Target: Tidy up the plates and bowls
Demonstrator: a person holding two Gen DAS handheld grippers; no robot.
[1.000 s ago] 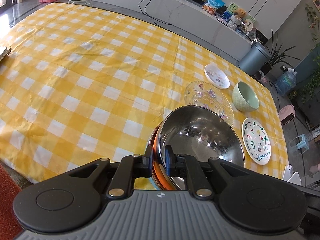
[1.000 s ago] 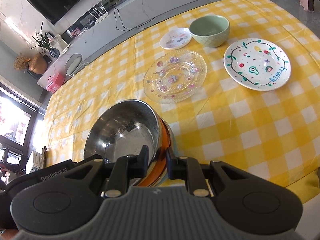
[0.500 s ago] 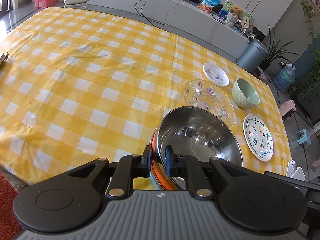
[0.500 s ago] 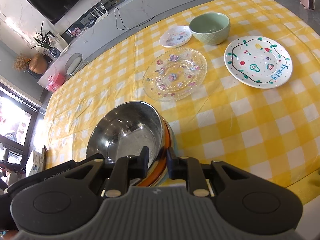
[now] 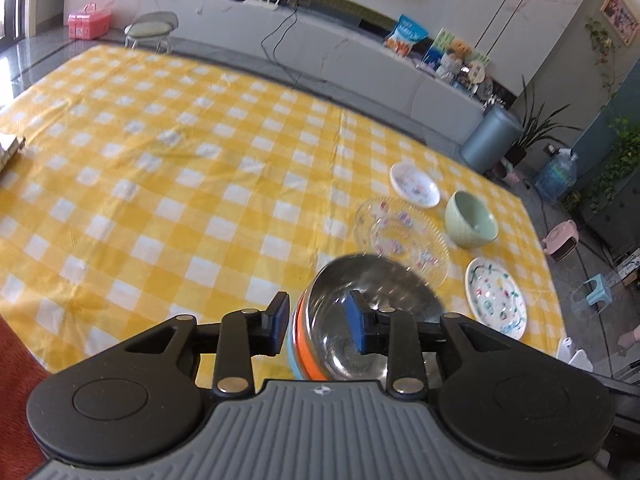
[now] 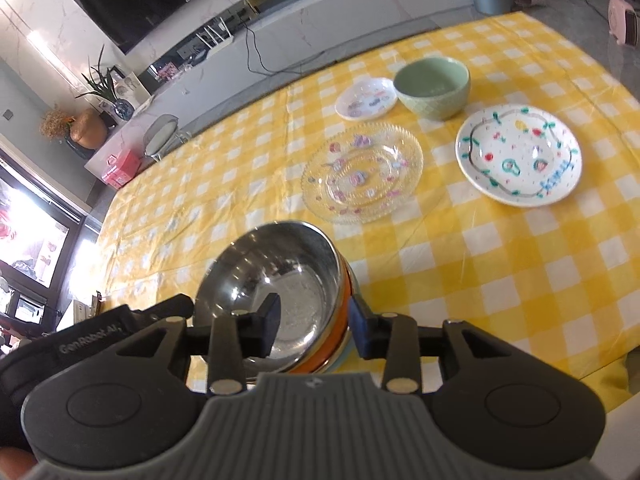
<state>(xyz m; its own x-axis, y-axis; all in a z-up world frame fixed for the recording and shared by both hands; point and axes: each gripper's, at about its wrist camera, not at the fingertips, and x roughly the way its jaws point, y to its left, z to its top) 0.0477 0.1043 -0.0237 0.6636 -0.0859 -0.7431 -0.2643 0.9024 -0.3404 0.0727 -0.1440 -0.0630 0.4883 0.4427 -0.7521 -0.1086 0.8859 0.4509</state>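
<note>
A steel bowl (image 5: pixel 372 300) (image 6: pixel 280 272) sits nested in an orange bowl (image 5: pixel 305 340) (image 6: pixel 340 332) and a pale blue one near the front edge of the table. My left gripper (image 5: pixel 318 326) is open, its fingers straddling the stack's left rim. My right gripper (image 6: pixel 314 328) is open, straddling the right rim. Beyond lie a clear glass plate (image 5: pixel 402 236) (image 6: pixel 362 174), a green bowl (image 5: pixel 472 220) (image 6: pixel 432 86), a small white dish (image 5: pixel 414 184) (image 6: pixel 366 98) and a painted white plate (image 5: pixel 496 298) (image 6: pixel 520 154).
The yellow checked tablecloth (image 5: pixel 180 168) covers the table; its front edge runs just below the bowl stack. A grey bin (image 5: pixel 492 138), a water jug (image 5: pixel 558 174) and a low white counter (image 5: pixel 320 52) stand beyond the far edge.
Both grippers have opened: each was shut on the bowl stack's rim and now has its fingers apart around it. Both have pulled back slightly.
</note>
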